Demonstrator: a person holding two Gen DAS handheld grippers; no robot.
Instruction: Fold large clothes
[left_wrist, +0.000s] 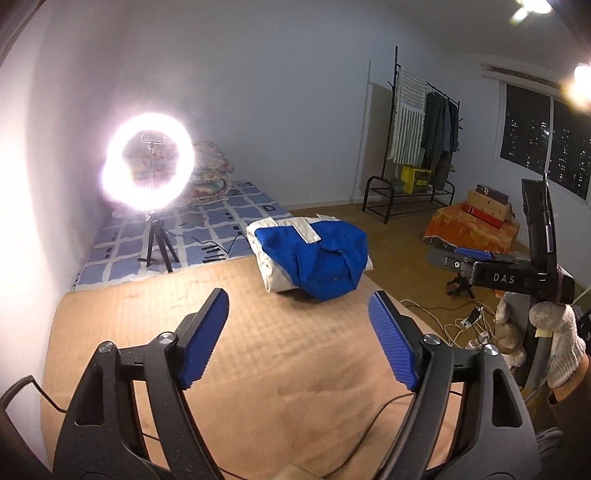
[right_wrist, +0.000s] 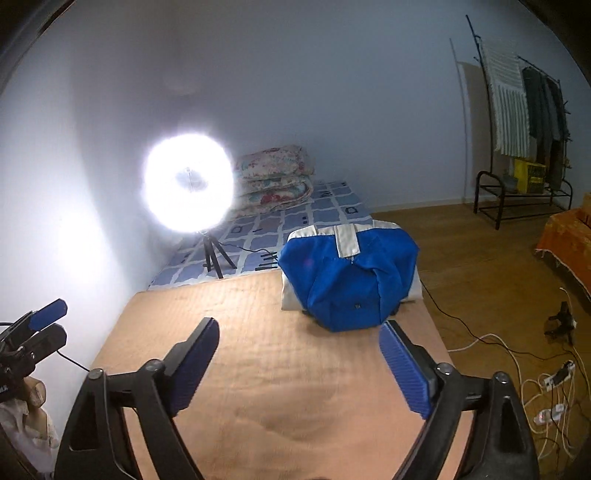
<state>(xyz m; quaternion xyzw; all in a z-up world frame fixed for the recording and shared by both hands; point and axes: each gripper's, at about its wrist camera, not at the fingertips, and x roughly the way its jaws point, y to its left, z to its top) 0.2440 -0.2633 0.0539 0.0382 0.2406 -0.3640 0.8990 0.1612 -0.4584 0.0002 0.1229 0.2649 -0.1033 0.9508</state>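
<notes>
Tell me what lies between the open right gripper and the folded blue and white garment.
Only bare tan blanket separates the right gripper from the folded blue and white garment; the right wrist view shows it most plainly.

Right gripper (right_wrist: 299, 354) fingers apart (nothing between); folded blue-white garment (right_wrist: 349, 275) beyond on tan blanket (right_wrist: 258, 369).

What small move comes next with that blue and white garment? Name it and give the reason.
Probably none on the garment: it already lies folded in a compact bundle at the far end of the tan blanket. Both the left gripper and right gripper are open and empty, short of it. I would draw both back.
</notes>
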